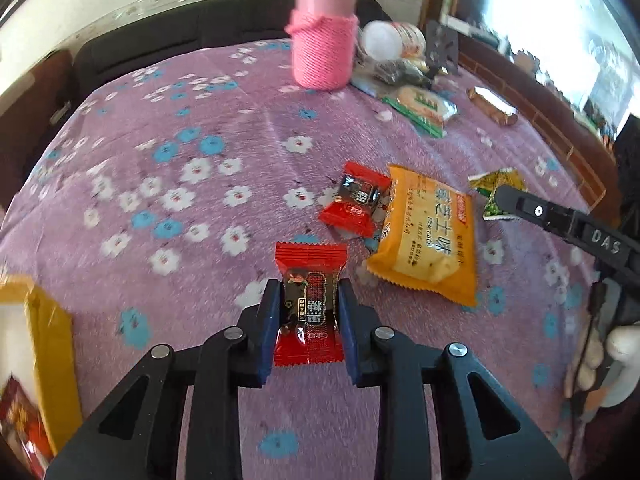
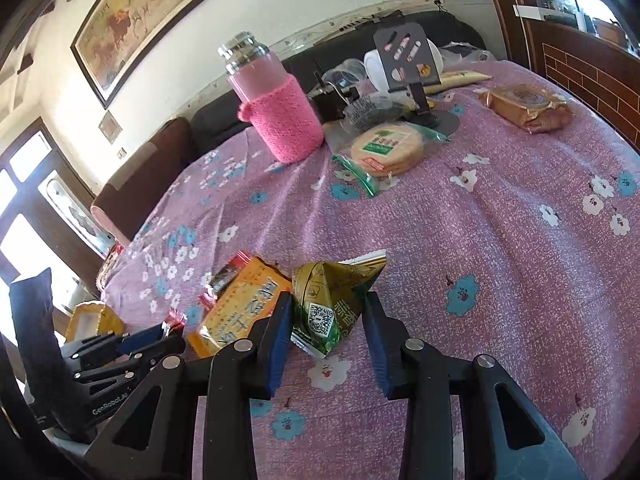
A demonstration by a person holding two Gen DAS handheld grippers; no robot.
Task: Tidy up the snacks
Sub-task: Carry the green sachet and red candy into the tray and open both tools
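My left tongs (image 1: 308,312) clamp a red candy (image 1: 310,308) near the yellow box (image 1: 48,320), my right tongs (image 2: 326,332) gape around a green packet (image 2: 332,300) on the counter (image 2: 500,260), and most snacks remain scattered.
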